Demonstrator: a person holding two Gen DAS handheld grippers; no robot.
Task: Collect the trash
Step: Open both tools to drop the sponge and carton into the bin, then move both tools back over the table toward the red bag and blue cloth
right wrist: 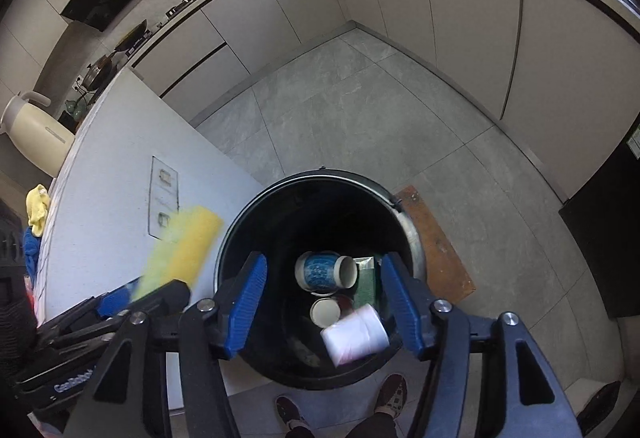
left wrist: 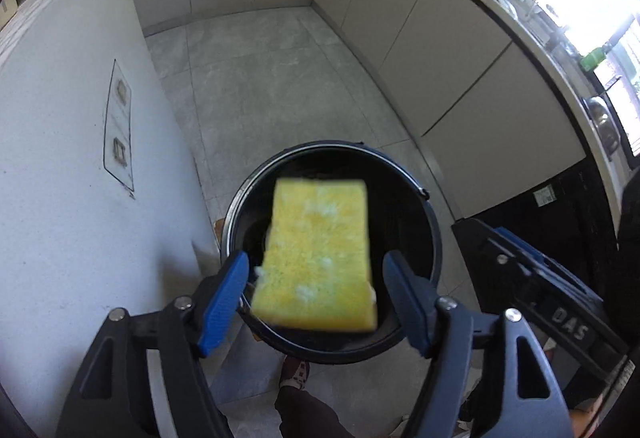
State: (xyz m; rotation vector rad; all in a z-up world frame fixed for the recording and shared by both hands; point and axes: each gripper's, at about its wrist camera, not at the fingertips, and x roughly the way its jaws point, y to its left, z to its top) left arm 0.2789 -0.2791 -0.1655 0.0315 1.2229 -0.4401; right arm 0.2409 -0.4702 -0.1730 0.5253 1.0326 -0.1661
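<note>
A yellow sponge (left wrist: pixel 318 254) is blurred in the air between my left gripper's (left wrist: pixel 316 302) spread blue fingers, touching neither, above the black trash bin (left wrist: pixel 430 234). It also shows as a yellow blur in the right wrist view (right wrist: pixel 180 248), left of the bin (right wrist: pixel 240 230). My right gripper (right wrist: pixel 324 304) is open over the bin, and a white paper cup (right wrist: pixel 354 334) is blurred in the air between its fingers. Inside the bin lie a blue patterned cup (right wrist: pixel 320 272), a small cup (right wrist: pixel 325 312) and a green packet (right wrist: pixel 366 276).
A white island counter (right wrist: pixel 108 158) stands left of the bin, with a cream kettle (right wrist: pixel 34 132) and yellow cloth (right wrist: pixel 38 208). Beige cabinets (right wrist: pixel 460 22) ring the grey tiled floor (right wrist: pixel 360 110). A brown mat (right wrist: pixel 436 242) lies right of the bin. The person's shoes (right wrist: pixel 392 396) are below.
</note>
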